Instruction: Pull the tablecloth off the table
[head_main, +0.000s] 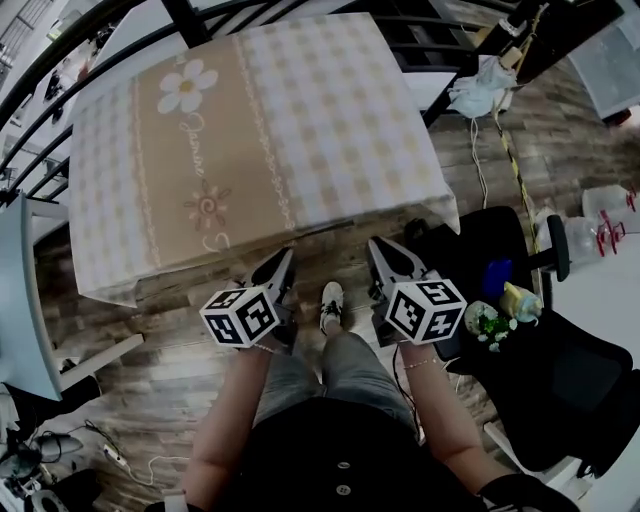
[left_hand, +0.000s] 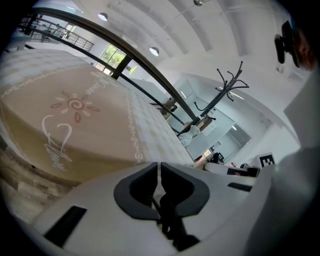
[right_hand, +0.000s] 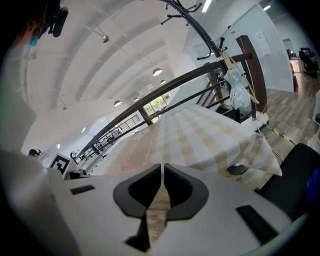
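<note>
Closest in, the left tongs (head_main: 284, 258) and right tongs (head_main: 376, 246) sit side by side above the person's shoe (head_main: 331, 303), both pressed shut with nothing between the jaws. Just ahead of both tips hangs the near hem of the tablecloth (head_main: 300, 120), which is fully spread over the table and draped down on every side in view. Its beige flower band runs straight away from the person. Both tongs look about equally near the hem, the left perhaps closer, though whether either touches the cloth cannot be told. The table top is wholly hidden; only its dark foot (right_hand: 236, 169) shows under the drape. Beyond, a dark railing (head_main: 120, 20) cuts off the far edge.
</note>
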